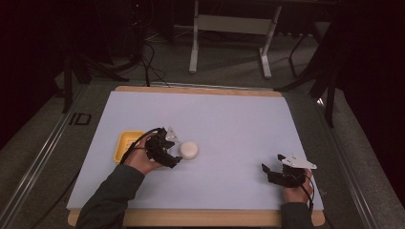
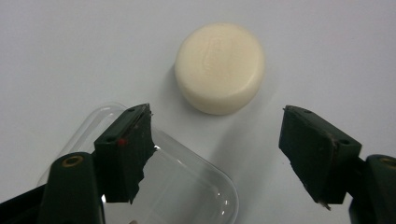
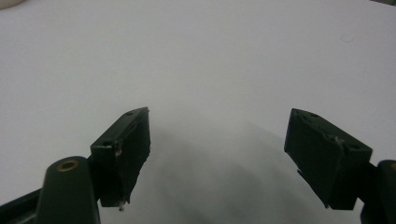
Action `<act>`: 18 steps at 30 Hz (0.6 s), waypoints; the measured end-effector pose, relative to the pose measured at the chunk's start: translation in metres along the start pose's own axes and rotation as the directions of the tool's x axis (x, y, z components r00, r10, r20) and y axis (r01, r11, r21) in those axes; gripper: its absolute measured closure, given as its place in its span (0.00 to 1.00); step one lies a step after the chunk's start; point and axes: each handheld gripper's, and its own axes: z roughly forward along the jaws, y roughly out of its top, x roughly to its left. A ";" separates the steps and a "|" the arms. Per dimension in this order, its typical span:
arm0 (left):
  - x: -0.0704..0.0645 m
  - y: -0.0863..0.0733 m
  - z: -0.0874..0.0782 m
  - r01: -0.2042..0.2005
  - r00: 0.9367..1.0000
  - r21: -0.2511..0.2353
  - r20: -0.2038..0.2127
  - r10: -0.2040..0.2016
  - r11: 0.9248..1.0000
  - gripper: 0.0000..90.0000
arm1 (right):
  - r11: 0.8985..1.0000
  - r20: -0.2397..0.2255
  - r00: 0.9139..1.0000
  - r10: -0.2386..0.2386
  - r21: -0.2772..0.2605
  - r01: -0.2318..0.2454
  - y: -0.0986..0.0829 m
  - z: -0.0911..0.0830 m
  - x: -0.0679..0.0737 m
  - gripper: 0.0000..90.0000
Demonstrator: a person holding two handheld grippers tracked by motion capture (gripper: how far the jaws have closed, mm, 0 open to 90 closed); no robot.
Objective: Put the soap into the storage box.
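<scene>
Surface (image 1: 229,119) first, since it's the biggest thing here: a pale sheet laid over a wooden board, taking up most of the high view. On its left side sits a yellow tray (image 1: 125,143), partly hidden behind the person's left hand. Just beside that, right under the left hand-held gripper (image 2: 217,140), there's a clear plastic lid (image 2: 187,186) lying flat; in the left gripper view its rounded corner runs beneath the left-side jaw. Then the soap (image 2: 219,67), a round cream-coloured bar lying flat on the surface, just past the jaw tips and roughly centred between them, not touched by either one. In the high view the soap (image 1: 189,150) is just to the right of the left hand-held gripper (image 1: 168,149).

Jaws on the left one are spread wide with nothing between them. The right hand-held gripper (image 1: 273,172) is well apart from all that, down near the front right of the surface, and in its own view the right hand-held gripper (image 3: 217,144) is spread wide too, holding nothing, just bare sheet ahead of it.
</scene>
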 end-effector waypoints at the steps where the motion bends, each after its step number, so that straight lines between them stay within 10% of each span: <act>1: 0.000 0.001 0.001 0.001 1.000 0.003 0.004 -0.001 1.000 0.28 | 1.000 0.000 1.000 0.000 0.000 0.000 0.000 0.000 0.000 0.25; 18: 0.004 0.011 0.017 -0.038 0.998 0.055 0.048 0.035 0.998 0.23 | 1.000 -0.004 1.000 0.001 0.000 -0.001 0.000 0.000 0.000 0.25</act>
